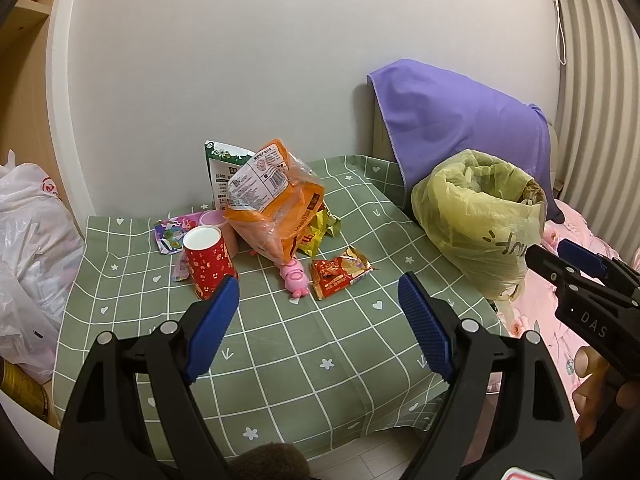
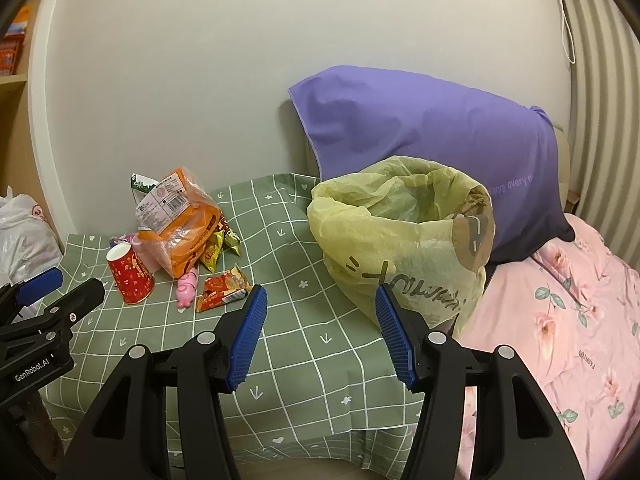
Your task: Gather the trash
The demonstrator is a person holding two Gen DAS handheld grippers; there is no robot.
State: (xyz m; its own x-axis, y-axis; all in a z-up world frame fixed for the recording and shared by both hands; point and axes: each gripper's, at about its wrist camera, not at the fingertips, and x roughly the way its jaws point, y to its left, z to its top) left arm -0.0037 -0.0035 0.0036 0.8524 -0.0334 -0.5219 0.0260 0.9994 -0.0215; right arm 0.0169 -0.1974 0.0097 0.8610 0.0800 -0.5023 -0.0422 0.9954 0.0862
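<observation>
Inside yellow trash bag [image 2: 404, 240], crumpled brownish scraps, barely visible.

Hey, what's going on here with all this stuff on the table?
A person holds a gripper in each hand over a table with a green checked cloth, tidying up trash. Both the left gripper and the right gripper are open and empty. A red paper cup, an orange bag, a red snack wrapper and a pink toy lie on the table. A yellow trash bag stands open at the table's right edge.
</observation>
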